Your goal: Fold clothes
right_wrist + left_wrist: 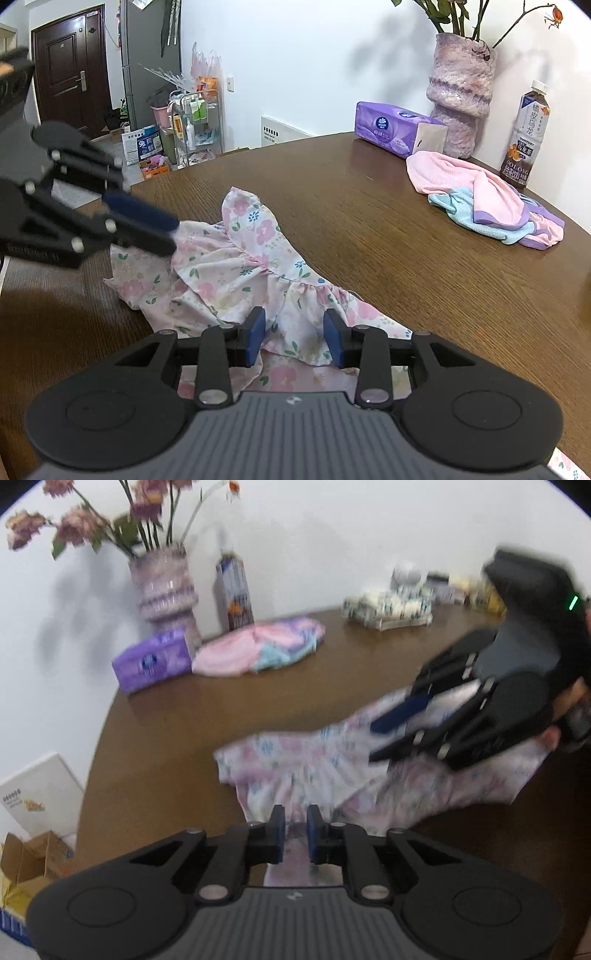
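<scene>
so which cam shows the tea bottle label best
The right wrist view: the bottle stands sharp beside the vase, its brown label and white cap readable. In the left wrist view the bottle is motion-blurred, label illegible.

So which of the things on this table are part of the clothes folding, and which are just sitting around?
Part of the job:
floral garment
left tool
right tool
possibly the pink and blue cloth pile, perhaps waiting its turn

Just lying about:
purple tissue pack
vase of flowers
tea bottle
</scene>
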